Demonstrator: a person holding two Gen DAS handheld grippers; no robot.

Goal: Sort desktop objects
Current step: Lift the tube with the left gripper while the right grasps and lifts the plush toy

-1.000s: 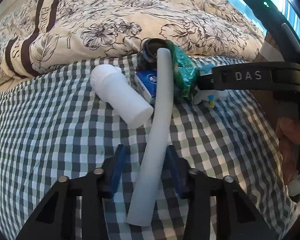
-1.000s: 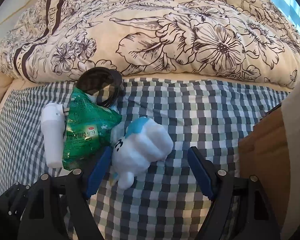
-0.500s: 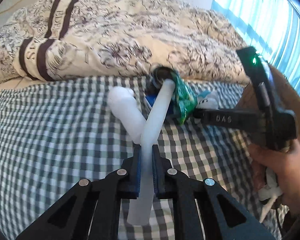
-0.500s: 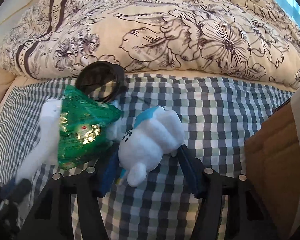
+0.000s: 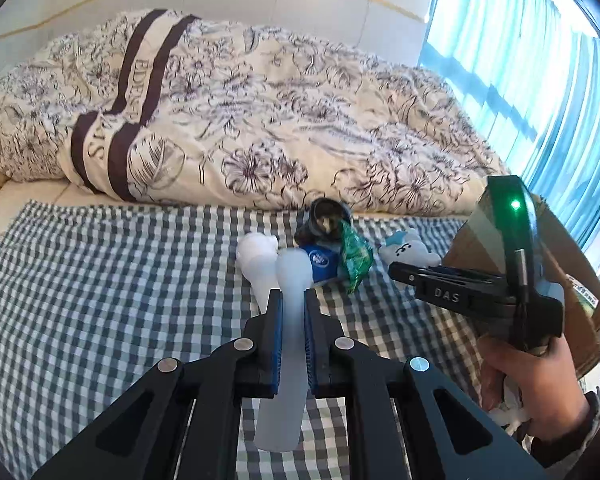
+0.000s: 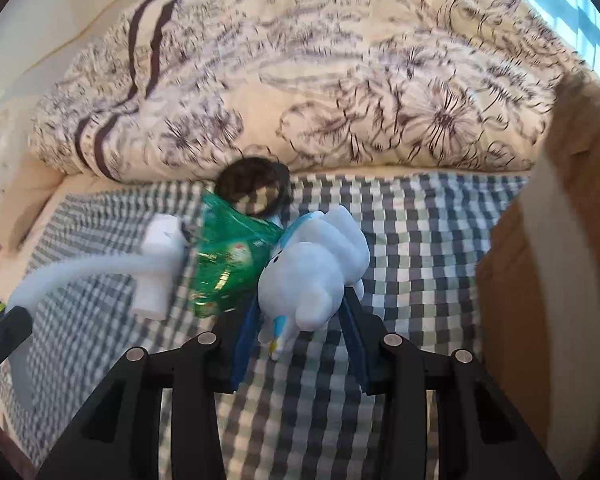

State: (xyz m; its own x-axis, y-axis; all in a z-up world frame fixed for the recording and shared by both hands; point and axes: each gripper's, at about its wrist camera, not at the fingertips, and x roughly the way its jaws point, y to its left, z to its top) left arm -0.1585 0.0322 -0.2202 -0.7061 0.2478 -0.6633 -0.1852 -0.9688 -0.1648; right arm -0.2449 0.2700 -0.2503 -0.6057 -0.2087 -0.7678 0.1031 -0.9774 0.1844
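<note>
Left wrist view: left gripper (image 5: 291,300) clamps a pale, translucent white tube (image 5: 288,320); right gripper (image 6: 300,312) squeezes a white-and-blue plush toy (image 6: 316,272).

left gripper (image 5: 291,308): went from spread either side of white foam tube (image 5: 288,344) to clamped on it, tube raised off checked cloth (image 5: 100,300) | right gripper (image 6: 300,316): narrowed from wide apart onto white plush toy (image 6: 312,276) (blue pads pressing both flanks), toy lifted; view blurred
</note>
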